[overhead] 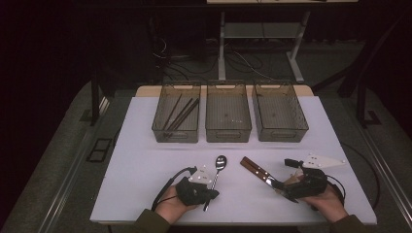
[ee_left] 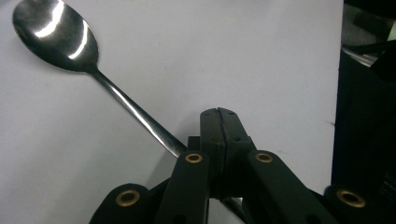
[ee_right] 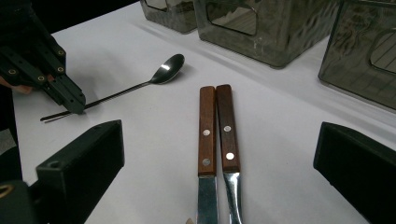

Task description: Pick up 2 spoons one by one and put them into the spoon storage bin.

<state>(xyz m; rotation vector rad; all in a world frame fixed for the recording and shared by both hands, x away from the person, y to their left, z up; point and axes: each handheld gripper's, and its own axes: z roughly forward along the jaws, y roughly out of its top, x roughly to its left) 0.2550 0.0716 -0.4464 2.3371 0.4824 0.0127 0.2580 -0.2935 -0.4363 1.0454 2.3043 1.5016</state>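
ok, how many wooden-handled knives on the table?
2. Both knives lie side by side, touching, on the white table between the right gripper's open jaws: left knife, right knife. In the high view they look like one.

Spoon (ee_left: 93, 84) handle's end behind the left tongs (ee_left: 219, 114) (knife (ee_right: 217, 154) blades cut off below).

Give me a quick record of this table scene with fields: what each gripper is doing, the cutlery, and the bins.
left gripper: fingers shut on the spoon handle, spoon lying on the table
right gripper: fingers open, either side of the two knives
knives: side by side, wooden handles pointing toward the bins, blades toward the person
left bin: holds dark chopsticks
middle bin: looks empty
right bin: looks empty
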